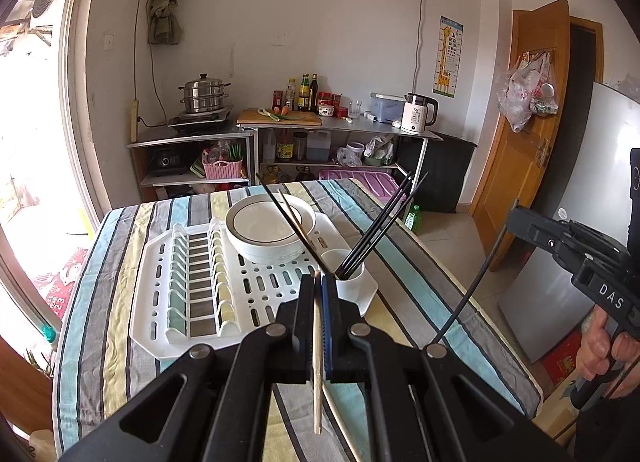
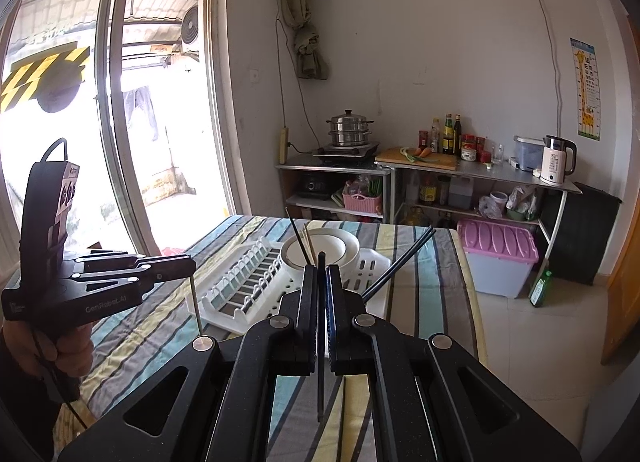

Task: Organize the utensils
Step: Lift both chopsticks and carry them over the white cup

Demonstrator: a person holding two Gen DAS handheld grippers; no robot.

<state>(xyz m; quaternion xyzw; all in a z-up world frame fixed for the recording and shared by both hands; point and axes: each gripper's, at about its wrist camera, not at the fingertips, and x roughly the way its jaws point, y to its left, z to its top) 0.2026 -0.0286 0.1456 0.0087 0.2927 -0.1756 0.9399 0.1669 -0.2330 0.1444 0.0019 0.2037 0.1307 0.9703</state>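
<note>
**Both tongs clamped on single chopsticks above the striped table**

The left gripper (image 1: 319, 282) is closed on a wooden chopstick (image 1: 317, 362), and the right gripper (image 2: 321, 274) is closed on a black chopstick (image 2: 320, 342); each stick hangs down through the pinched jaws.

Below them the table (image 1: 120, 342) carries a striped cloth. On it sits a white drying rack (image 1: 160, 302), with a white bowl (image 1: 270, 230) standing in its far part. A black and a wooden chopstick (image 1: 296, 222) lean across the bowl. At the rack's right corner a white utensil cup (image 1: 352, 282) holds several black chopsticks (image 1: 380, 226) tilted to the right. Another pale chopstick (image 1: 340, 414) lies on the cloth under the left gripper.
</note>
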